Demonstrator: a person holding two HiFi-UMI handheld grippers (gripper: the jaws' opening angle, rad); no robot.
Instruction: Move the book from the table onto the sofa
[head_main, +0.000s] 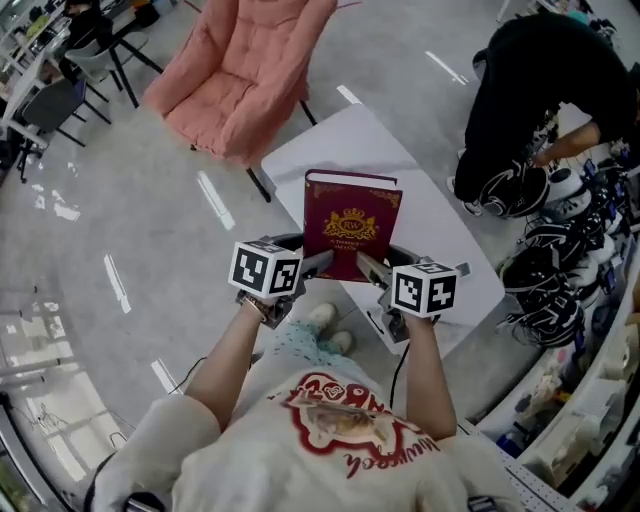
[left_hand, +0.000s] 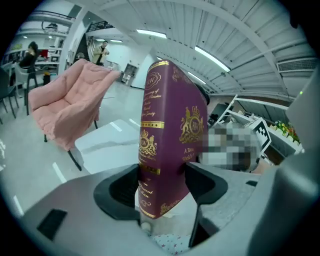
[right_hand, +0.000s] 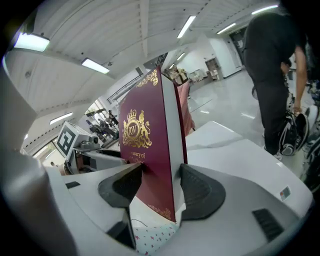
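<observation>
Left tool (head_main: 318, 263) and right tool (head_main: 370, 267) pinch the book (head_main: 351, 225) upright over the table (head_main: 440, 230); sofa (head_main: 250, 70) far left, person (head_main: 540, 90) right.

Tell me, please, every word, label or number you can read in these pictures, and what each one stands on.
"RW": gold crest on the maroon book cover, repeated on its spine.
"A Trea" / "asury of": title line under the crest, seen only in parts in the two gripper views.
Other spine lettering: too slanted and small to read reliably.
Red print on the person's T-shirt: upside down and creased, unreadable.
</observation>
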